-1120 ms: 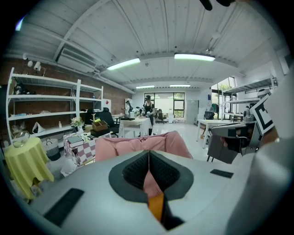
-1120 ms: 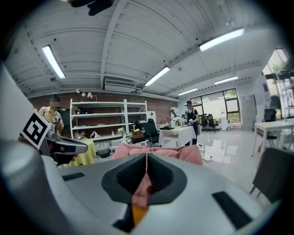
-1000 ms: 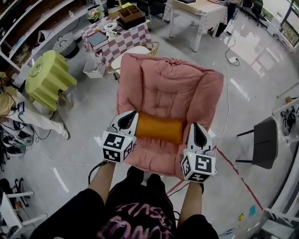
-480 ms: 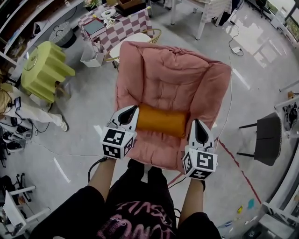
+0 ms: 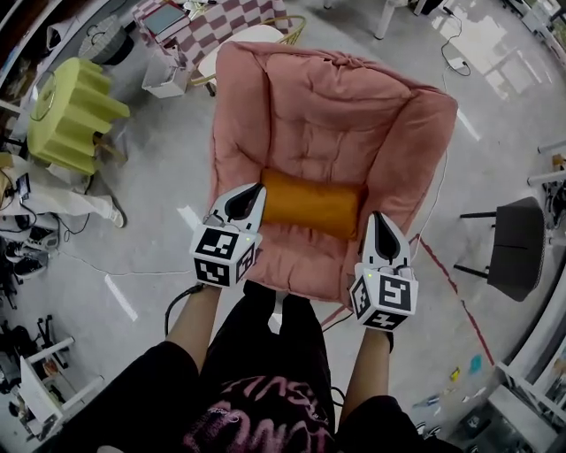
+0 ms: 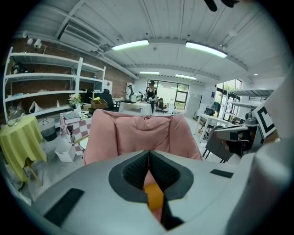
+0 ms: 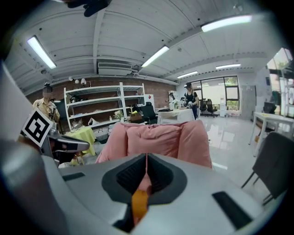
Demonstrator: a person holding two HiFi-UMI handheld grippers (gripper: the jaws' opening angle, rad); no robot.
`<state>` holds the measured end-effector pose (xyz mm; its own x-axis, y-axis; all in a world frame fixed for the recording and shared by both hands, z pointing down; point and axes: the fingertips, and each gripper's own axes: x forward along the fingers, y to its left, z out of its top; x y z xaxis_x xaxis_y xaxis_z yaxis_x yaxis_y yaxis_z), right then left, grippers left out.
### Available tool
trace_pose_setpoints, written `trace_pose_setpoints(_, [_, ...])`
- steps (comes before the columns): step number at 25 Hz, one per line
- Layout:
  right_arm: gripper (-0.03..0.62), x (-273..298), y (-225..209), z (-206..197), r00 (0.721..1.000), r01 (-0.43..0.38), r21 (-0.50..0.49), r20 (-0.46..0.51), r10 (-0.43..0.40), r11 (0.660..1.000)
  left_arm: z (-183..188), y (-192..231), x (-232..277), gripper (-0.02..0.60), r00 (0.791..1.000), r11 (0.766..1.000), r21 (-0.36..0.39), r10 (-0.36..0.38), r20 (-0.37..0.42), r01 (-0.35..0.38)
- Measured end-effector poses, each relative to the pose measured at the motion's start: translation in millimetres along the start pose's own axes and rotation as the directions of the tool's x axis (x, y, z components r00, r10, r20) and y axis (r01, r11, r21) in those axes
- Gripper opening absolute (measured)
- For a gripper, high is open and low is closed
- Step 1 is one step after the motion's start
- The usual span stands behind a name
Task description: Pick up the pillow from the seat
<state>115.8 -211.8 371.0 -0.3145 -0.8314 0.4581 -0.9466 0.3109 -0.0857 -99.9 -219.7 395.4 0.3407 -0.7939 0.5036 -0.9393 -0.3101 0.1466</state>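
Note:
An orange bolster pillow (image 5: pixel 311 203) lies crosswise over the front of the seat of a pink cushioned chair (image 5: pixel 327 97). My left gripper (image 5: pixel 256 191) is shut on the pillow's left end, and my right gripper (image 5: pixel 378 218) is shut on its right end. In the left gripper view the jaws (image 6: pixel 149 156) are pressed together with a fold of orange pillow fabric (image 6: pixel 154 198) pinched between them. The right gripper view shows the same: jaws (image 7: pixel 146 159) closed on orange pillow fabric (image 7: pixel 139 203). I cannot tell whether the pillow still touches the seat.
A round table under a yellow-green cloth (image 5: pixel 71 111) stands left, with a checkered table (image 5: pixel 221 26) and a white box (image 5: pixel 164 81) behind it. A dark chair (image 5: pixel 517 248) is at the right. Cables run over the floor (image 5: pixel 133 274). The person's legs are at the chair's front.
The head view has swung, so the chair sits higher in the frame. Both grippers keep their hold, and the pillow has come slightly toward the seat's front edge.

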Motion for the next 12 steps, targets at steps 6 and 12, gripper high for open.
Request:
trace_pose_setpoints(6, [0.021,20.2,-0.5,-29.1,0.998,-0.007,0.007,-0.058,0.007,1.000,-26.6,10.0,18.5,0.011,0.999,0.999,-0.036,0.012,-0.040,-0.014])
trace_pose_setpoints(12, [0.021,40.2,2.3,-58.2,0.994,-0.022,0.019,-0.107,0.024,1.000,-54.9,15.3,35.4,0.011,0.997,0.998,-0.056,0.010,-0.074,-0.014])
